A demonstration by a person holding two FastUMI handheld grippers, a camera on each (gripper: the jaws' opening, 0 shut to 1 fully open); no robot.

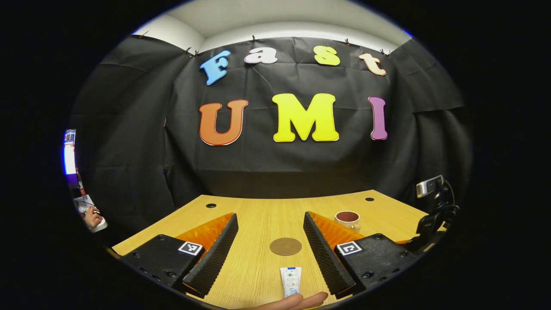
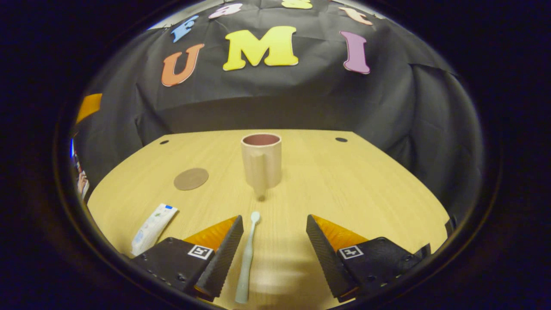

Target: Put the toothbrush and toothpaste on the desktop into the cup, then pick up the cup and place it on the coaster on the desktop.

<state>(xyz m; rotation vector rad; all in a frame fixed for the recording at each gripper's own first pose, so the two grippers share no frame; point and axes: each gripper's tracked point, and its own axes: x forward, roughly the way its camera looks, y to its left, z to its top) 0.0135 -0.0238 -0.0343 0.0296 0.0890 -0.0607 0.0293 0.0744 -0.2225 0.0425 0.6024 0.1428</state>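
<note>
Left tool (image 1: pixel 270 249) wide open, empty, above the bench (image 1: pixel 258 206); toothpaste (image 1: pixel 290 280) and coaster (image 1: pixel 286 246) lie between its fingers. Right tool (image 2: pixel 274 254) wide open, empty; toothbrush (image 2: pixel 246 263) lies flat near its left finger, cup (image 2: pixel 261 164) upright beyond.

The toothpaste (image 1: pixel 290 280) tube's near end is hidden behind a hand (image 1: pixel 297 301), itself cut off.
</note>
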